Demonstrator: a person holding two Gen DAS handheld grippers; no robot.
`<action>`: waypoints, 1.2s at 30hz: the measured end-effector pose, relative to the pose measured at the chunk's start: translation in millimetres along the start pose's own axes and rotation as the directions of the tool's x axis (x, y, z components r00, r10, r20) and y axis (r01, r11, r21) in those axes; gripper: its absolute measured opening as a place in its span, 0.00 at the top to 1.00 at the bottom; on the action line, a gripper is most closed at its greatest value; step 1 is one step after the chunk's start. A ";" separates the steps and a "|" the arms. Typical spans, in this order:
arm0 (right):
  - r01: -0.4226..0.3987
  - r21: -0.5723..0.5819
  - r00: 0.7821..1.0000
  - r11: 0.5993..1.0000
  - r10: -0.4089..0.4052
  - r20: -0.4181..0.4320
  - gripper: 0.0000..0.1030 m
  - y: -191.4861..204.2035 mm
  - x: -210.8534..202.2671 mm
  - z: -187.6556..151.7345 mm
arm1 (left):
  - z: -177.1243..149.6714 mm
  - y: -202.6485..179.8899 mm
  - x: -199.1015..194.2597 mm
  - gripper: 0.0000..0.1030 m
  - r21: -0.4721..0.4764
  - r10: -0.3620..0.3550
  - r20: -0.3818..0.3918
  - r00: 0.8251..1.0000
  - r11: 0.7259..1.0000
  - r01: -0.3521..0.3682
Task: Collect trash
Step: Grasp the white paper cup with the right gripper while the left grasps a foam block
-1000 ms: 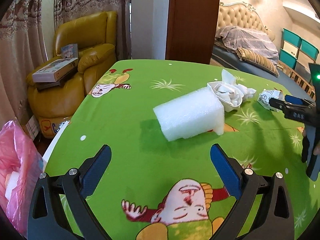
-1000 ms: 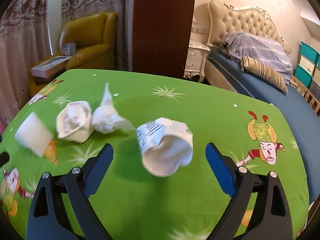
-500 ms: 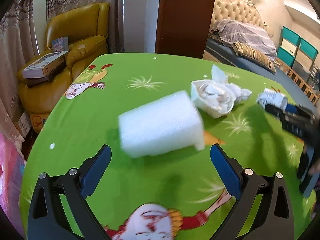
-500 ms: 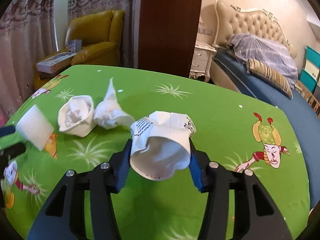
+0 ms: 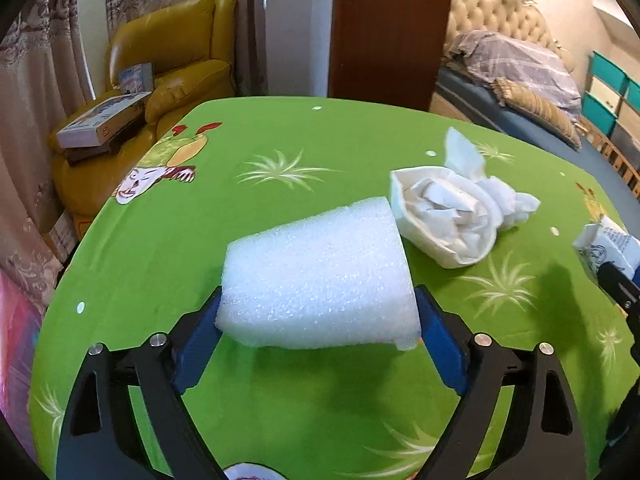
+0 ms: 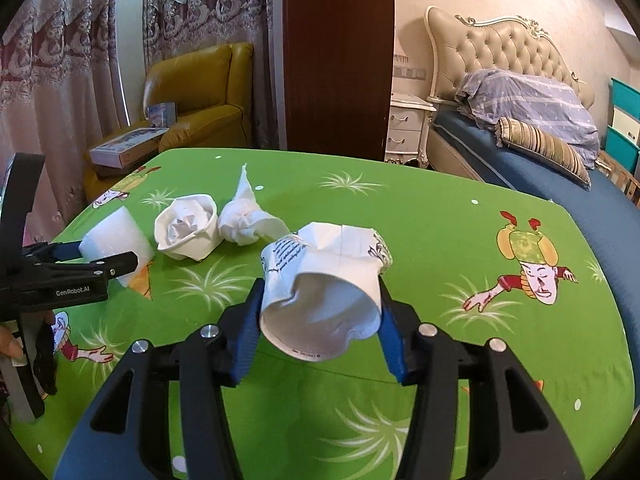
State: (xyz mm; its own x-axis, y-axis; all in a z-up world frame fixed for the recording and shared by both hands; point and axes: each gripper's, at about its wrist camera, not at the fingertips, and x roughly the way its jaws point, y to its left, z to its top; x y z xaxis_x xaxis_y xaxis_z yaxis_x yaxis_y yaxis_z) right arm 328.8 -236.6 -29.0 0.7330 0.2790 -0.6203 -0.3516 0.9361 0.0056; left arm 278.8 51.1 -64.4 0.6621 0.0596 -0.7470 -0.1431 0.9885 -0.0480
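**Both grippers clamped on trash above the green table**

A round table draped in a bright green cartoon-print cloth fills both views. Behind it stand a yellow leather armchair with a flat cardboard box on its arm, and a blue bed with a tufted cream headboard.

The largest piece of trash, a white rectangular foam block, sits between the blue pads of the left gripper, which are pressed against its two ends. In the right wrist view the same block shows at the table's left side, held by the black tool.

The right gripper is clenched on a crumpled white paper cup with black printed text, its open mouth facing the camera; the pads squeeze its sides inward.

Lying loose on the cloth between the two held items are a second crumpled white paper cup stuffed with paper and, touching it on the far side, a twisted white tissue wad.
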 end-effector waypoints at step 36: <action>-0.169 -0.129 0.984 0.977 0.175 0.034 0.51 102.9 -95.7 -53.4 | -108.3 18.7 -143.6 0.18 0.097 -0.048 0.294 0.954 0.995 0.020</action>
State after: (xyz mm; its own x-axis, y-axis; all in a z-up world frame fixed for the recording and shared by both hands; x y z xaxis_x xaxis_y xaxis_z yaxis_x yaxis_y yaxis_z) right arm 191.4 -178.4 -10.9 0.6800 0.4455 -0.5824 -0.5423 0.8401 0.0094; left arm 101.3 46.0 -29.8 0.8555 0.0499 -0.5154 -0.0573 0.9984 0.0016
